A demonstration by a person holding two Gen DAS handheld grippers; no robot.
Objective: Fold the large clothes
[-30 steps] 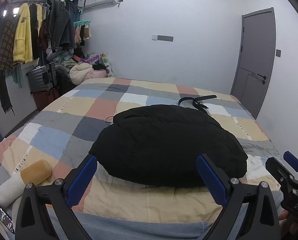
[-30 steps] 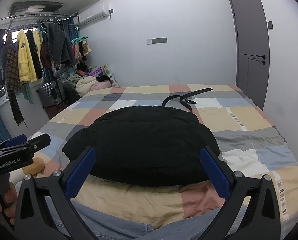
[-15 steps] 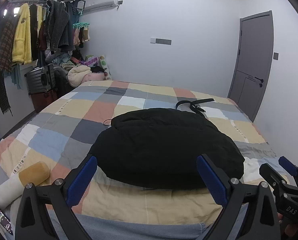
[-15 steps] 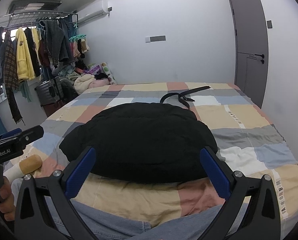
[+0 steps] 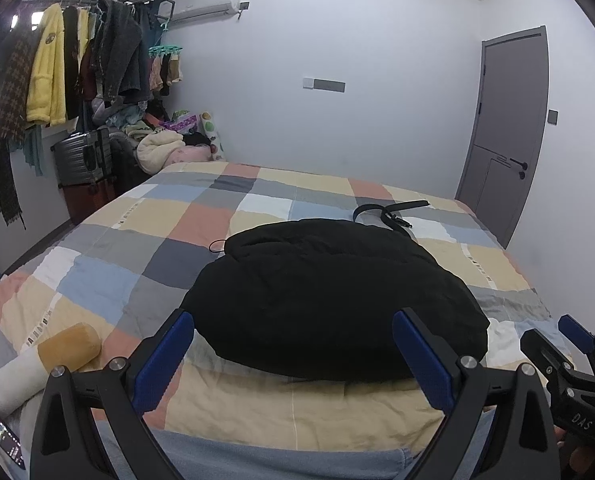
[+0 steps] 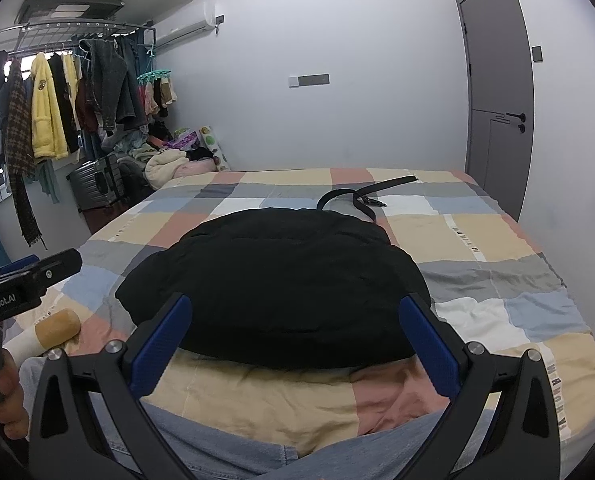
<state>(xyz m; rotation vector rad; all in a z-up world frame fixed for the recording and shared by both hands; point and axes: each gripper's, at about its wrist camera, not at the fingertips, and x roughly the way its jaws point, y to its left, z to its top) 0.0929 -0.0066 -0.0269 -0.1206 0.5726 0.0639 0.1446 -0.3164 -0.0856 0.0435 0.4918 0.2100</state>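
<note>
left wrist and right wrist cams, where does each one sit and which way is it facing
Left wrist: on the left claw, low at the bed's near edge, facing the black garment and far wall; its open blue fingers and the right claw show.
Right wrist: on the right claw, same heading, slightly further right; its open fingers, the left claw and the hand holding it show.
Shared: garment, black belt, checked bedspread, grey door.
</note>
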